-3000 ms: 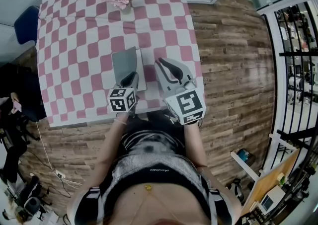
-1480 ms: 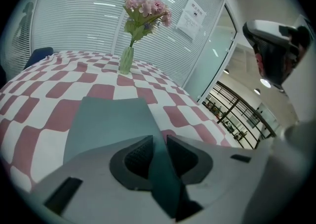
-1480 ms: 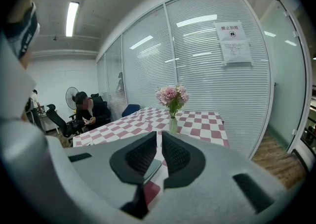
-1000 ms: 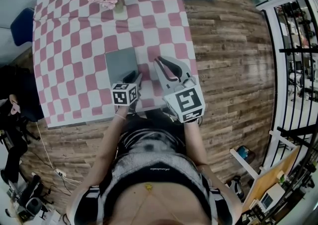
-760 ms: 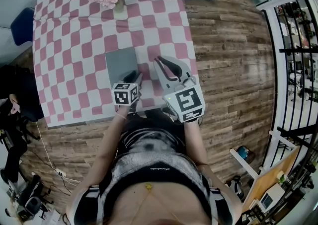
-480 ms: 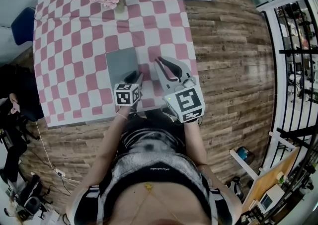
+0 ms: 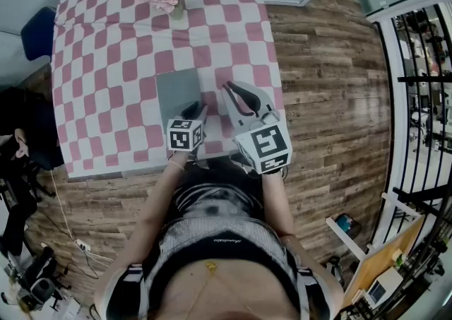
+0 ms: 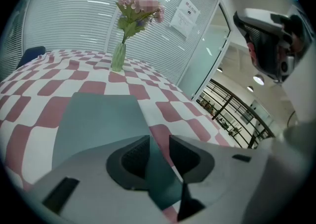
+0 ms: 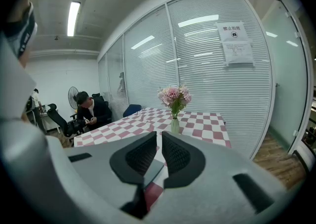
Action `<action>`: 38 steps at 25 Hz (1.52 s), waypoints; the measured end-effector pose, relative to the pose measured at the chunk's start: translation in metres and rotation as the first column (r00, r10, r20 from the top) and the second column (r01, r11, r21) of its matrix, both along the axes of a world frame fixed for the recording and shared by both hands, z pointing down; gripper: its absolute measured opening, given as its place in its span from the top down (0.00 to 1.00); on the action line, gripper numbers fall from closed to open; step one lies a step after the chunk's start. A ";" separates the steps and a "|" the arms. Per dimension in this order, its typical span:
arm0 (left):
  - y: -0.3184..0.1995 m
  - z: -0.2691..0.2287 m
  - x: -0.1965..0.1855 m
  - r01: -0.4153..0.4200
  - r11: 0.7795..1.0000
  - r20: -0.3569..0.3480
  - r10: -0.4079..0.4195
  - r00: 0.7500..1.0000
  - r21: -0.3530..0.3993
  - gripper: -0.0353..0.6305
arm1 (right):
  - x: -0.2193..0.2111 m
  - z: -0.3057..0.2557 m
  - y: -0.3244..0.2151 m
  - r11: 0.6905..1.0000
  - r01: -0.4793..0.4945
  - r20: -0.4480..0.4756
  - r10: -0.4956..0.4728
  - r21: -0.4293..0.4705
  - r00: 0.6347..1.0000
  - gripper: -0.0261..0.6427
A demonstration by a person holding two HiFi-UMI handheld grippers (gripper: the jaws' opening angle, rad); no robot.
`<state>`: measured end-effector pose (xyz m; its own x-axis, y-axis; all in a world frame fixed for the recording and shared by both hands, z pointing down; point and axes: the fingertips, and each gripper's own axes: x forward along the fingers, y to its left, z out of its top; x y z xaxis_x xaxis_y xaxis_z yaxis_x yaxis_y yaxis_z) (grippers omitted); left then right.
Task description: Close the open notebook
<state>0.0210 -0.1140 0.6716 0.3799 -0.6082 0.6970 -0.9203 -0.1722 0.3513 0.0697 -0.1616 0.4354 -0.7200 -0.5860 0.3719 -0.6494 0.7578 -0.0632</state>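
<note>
The place is an office: glass partition walls with blinds, a posted notice, a swivel chair, and a person seated at work.

Notebook now shut flat, raised cover down, white page covered

1. A white paper notice is stuck on the glass partition wall with white slatted blinds. It has a short bold heading in Chinese characters, too small to read with certainty. The finer lines beneath cannot be read.
2. In the left gripper view the same notice shows only as blurred rows of print.
3. The grey cube of the left tongs and the larger grey cube of the right tongs bear black-and-white square markers. These are patterns, with no letters or numbers.
</note>
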 end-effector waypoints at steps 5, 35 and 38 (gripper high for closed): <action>-0.003 -0.011 -0.009 0.049 0.997 -0.043 -0.046 0.998 0.060 0.78 | -0.007 0.000 0.004 1.000 0.012 0.017 -0.012 -0.016 1.000 0.91; -0.024 -0.126 -0.109 0.078 0.931 -0.016 -0.078 0.997 0.355 0.87 | -0.071 -0.005 0.008 0.996 0.080 -0.005 -0.080 0.048 0.997 0.90; -0.024 -0.141 -0.109 0.067 0.921 -0.024 -0.063 0.998 0.384 0.87 | -0.077 -0.003 0.010 0.995 0.087 -0.012 -0.087 0.052 0.996 0.90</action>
<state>-0.0883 -0.1377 0.5307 0.3364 -0.8523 0.4006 -0.9306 -0.2358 0.2799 -0.0071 -0.1513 0.4326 -0.7656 -0.5401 0.3495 -0.5812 0.8136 -0.0158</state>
